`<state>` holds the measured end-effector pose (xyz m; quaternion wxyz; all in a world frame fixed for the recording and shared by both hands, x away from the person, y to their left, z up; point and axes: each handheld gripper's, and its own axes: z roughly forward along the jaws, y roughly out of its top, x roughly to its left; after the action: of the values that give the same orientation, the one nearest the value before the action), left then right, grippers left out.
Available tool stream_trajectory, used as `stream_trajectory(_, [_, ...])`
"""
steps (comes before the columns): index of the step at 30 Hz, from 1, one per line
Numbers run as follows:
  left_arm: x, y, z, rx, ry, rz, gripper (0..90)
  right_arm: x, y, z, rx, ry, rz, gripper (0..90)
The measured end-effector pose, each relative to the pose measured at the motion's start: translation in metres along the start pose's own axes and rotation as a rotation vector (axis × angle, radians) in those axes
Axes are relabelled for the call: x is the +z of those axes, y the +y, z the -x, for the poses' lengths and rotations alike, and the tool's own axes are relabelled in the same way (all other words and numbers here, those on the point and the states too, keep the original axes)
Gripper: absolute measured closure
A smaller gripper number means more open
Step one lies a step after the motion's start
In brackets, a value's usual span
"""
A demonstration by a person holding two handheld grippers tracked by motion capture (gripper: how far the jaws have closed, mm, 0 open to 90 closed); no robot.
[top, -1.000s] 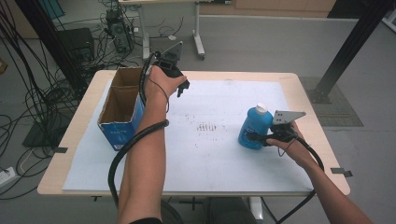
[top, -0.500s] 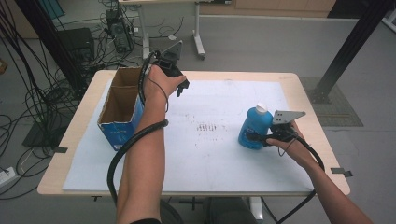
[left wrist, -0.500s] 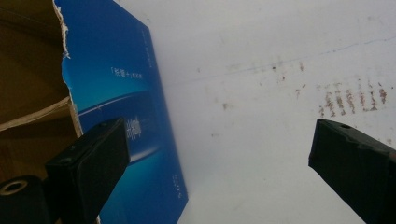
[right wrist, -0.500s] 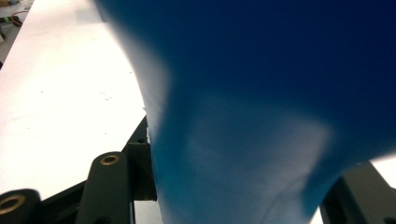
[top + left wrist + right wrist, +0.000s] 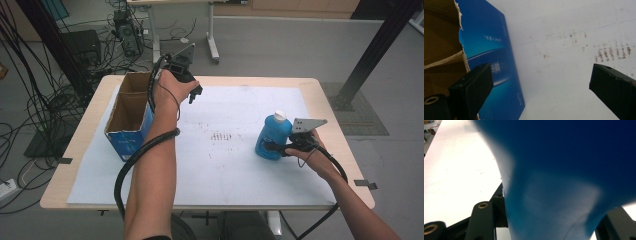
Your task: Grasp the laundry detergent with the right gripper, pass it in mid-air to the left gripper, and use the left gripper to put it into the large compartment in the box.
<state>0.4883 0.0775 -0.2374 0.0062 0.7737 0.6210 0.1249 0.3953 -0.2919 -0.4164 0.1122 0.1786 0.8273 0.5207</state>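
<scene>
- The blue bottle [image 5: 272,136] stands upright on the white sheet [image 5: 225,175] at the right of the table [image 5: 320,85], well apart from the cardboard box [image 5: 128,112] at the left.
- The right gripper [image 5: 278,148] has its jaws closed on the bottle's lower body; in the right gripper view the blue wall [image 5: 564,182] sits pressed between the two black jaws.
- The left gripper [image 5: 192,94] hangs over the box's far right corner with its jaws spread wide and nothing between them; the left gripper view looks down on the box's blue side [image 5: 496,65] and the bare sheet.
- Handling, as I judge it: the bottle is smooth plastic, likely slippery, and its wall may give a little under a squeeze. If it holds liquid, it will be rather heavy and could tip from a low grip.
- A hold around the narrower waist, below the white cap [image 5: 280,116], seems safest; the cap itself is too small to trust.
- The box looks light and stiff, open at the top, with a torn rim.
- Count: one bottle, one cap, one box, one sheet, two grippers.
</scene>
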Motion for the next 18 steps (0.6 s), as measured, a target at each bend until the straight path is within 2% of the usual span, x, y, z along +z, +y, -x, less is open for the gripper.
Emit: stream_trajectory(18, [-0.004,-0.0015,-0.0004,-0.001,0.004,0.005,5.7,-0.0002,0.0003,-0.0002,0.007,-0.003,-0.004,43.3])
